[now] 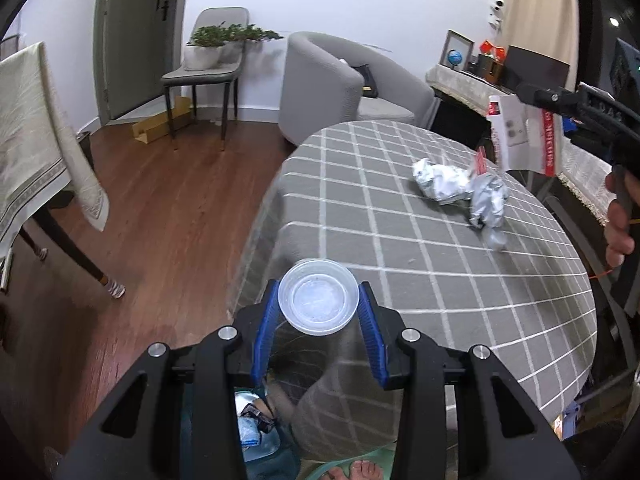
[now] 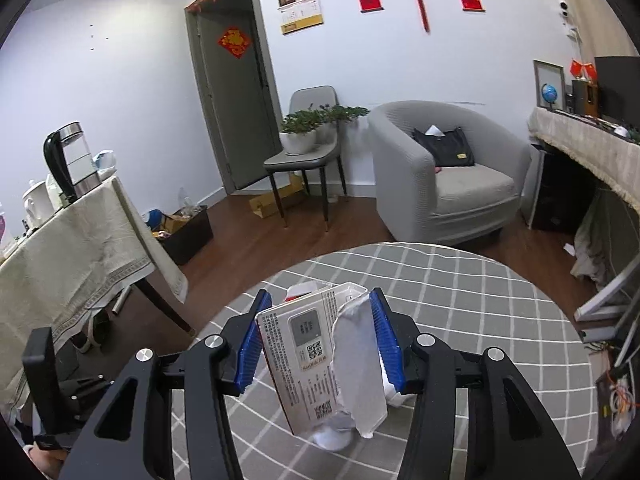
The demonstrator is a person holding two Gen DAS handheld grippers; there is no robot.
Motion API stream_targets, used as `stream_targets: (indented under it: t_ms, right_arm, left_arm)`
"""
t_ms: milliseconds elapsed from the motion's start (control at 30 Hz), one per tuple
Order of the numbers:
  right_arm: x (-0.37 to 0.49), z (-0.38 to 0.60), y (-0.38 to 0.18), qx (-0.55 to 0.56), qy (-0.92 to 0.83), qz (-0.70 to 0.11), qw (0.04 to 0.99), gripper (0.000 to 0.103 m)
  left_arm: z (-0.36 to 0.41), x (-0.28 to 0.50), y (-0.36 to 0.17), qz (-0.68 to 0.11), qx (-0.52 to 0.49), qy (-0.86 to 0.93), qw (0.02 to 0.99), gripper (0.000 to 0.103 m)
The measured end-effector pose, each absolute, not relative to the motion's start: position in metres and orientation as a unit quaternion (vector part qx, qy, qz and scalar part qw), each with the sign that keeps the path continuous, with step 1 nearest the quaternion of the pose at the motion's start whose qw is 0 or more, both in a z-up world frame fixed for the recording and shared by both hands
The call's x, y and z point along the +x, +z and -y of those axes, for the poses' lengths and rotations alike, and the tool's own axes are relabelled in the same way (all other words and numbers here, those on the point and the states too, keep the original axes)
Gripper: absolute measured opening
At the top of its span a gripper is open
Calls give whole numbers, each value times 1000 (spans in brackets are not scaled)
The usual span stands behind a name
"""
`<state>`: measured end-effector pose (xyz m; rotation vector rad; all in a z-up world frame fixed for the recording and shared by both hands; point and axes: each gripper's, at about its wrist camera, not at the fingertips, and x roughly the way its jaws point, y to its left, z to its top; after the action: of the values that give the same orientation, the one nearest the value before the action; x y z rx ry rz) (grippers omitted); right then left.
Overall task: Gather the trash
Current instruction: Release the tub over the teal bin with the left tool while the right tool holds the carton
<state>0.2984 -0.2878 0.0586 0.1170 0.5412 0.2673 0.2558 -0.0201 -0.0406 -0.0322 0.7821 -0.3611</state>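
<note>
Above the checked table (image 1: 400, 240), left gripper (image 1: 319, 312) angles downward clamping a clear cup (image 1: 319, 300); right gripper (image 2: 320, 344), raised, pinches a torn carton (image 2: 312, 360).

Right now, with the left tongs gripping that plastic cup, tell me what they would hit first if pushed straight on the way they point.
Probably the checked tablecloth. The left tongs, shut on the clear cup, aim down over the table's near part. The crumpled wrappers lie off to the right of that line, though depth is hard to judge.
</note>
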Motion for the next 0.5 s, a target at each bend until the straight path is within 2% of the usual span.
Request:
stream_targets:
  t_ms: [500]
  right_arm:
    - [307, 203, 58, 52, 208, -298, 930, 51]
  left_arm:
    - [-50, 251, -74, -420, -43, -110, 900, 42]
